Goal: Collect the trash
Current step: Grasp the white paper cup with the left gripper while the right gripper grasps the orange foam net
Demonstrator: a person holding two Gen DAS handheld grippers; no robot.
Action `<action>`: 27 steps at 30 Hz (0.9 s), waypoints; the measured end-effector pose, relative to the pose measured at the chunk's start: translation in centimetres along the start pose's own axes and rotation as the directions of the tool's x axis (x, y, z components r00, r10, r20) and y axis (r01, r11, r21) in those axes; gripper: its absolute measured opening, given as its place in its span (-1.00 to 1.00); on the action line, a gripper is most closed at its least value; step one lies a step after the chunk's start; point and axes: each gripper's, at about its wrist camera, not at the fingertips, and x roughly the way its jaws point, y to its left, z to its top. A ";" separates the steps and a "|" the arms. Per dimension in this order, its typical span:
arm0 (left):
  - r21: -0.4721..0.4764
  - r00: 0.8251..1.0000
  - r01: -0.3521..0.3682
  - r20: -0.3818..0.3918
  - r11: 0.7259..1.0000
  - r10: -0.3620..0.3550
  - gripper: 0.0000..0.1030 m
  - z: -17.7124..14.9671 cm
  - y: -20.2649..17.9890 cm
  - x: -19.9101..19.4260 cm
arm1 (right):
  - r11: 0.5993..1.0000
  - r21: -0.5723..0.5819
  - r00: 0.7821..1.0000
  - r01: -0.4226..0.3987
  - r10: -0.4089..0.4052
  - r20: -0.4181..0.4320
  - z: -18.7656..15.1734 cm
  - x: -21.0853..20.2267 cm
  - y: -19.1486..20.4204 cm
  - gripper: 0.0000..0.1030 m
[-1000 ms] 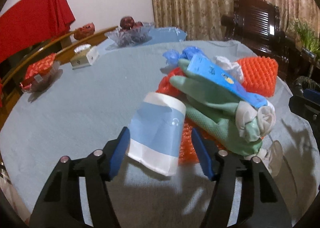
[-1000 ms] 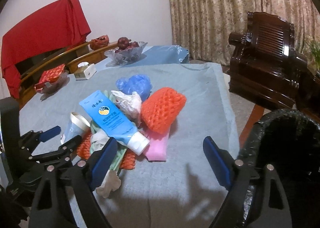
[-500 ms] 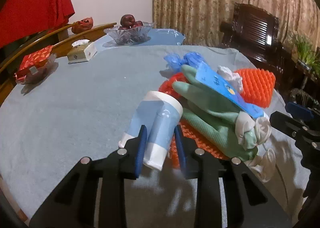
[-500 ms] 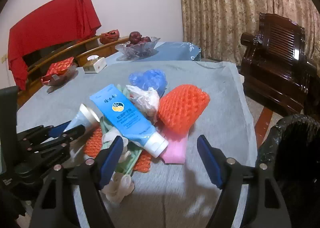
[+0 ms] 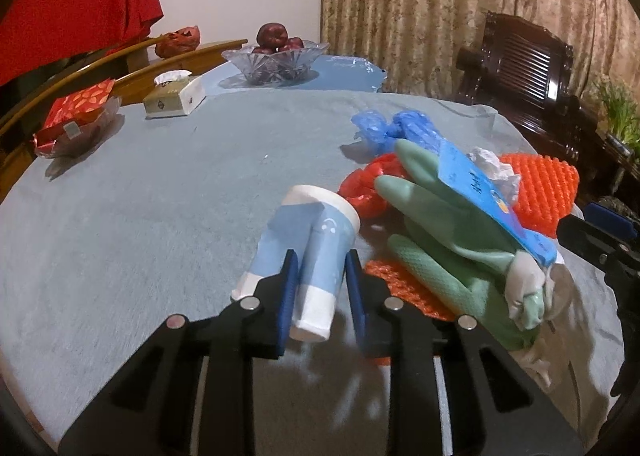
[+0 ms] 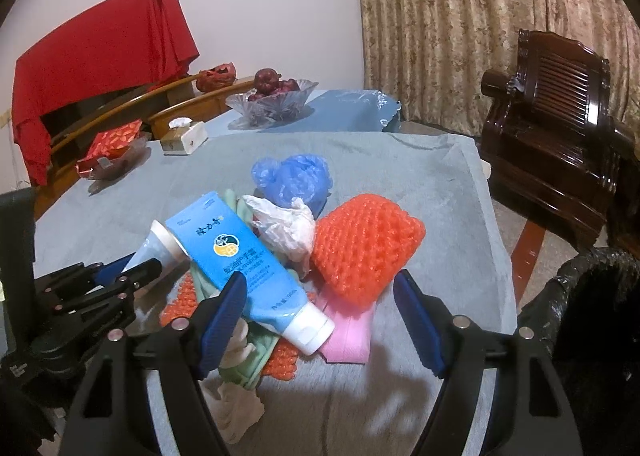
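Left gripper (image 5: 318, 288) jaws have just been closing and are now clamped on the cup (image 5: 304, 256), which is creased inward between the pads and lies on its side on the cloth (image 5: 160, 216) just beside the trash pile. Being light, thin paper, the cup is judged soft and easily crushed; a hold low across the body, as taken, should serve. Right gripper (image 6: 320, 316) is held apart over the tube (image 6: 248, 276), with nothing gripped. The tube looks smooth and slippery, best taken across its middle.
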 end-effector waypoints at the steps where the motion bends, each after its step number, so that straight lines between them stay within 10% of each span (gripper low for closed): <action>1: -0.003 1.000 0.006 0.004 1.000 -0.006 -0.61 0.1 0.1 0.0 | 1.000 0.005 1.000 0.005 -0.005 0.000 0.0 0.0 -0.2 0.45; 11: -0.018 1.000 0.015 0.026 1.000 -0.015 -0.73 1.2 0.3 0.0 | 0.996 0.069 0.998 0.053 -0.050 -0.043 1.5 2.7 -3.1 0.25; 19: -0.020 0.999 0.024 0.033 1.000 -0.023 -0.73 1.8 0.3 -0.7 | 0.996 0.086 0.992 -0.008 0.019 -0.121 0.9 4.4 -3.2 -0.51; 27: -0.012 0.998 0.042 0.056 0.999 -0.041 -0.73 2.6 -0.2 -3.0 | 0.999 0.036 0.999 0.008 -0.006 -0.042 2.1 1.2 -2.6 -0.57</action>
